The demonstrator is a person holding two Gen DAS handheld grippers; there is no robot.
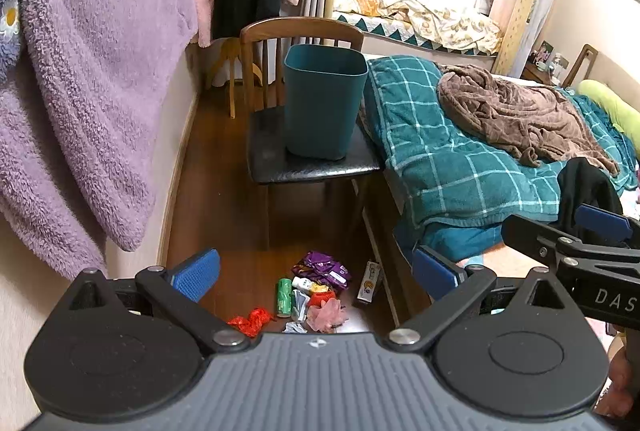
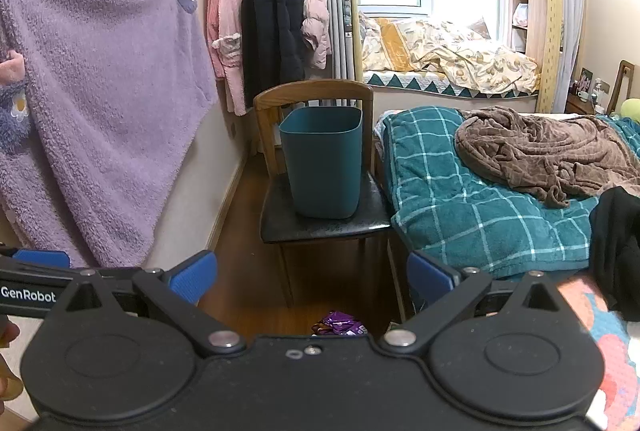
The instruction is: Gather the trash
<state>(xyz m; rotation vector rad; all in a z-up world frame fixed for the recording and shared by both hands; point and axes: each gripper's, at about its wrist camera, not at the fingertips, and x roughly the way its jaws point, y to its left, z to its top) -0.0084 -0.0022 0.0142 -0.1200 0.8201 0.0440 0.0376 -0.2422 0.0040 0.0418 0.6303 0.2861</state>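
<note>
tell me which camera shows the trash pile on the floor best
The left wrist view. It shows the whole trash pile on the wood floor in front of the chair: purple wrapper, green roll, red scraps, pink puff. The right wrist view catches only the purple wrapper above the gripper body; the rest is hidden.

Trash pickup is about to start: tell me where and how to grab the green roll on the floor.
Grip the green roll across its middle, coming straight down from above with the open left gripper. It seems to lie flat, long axis pointing away from the camera, so the fingers should probably close on its two long sides; other wrappers crowd its right side.
</note>
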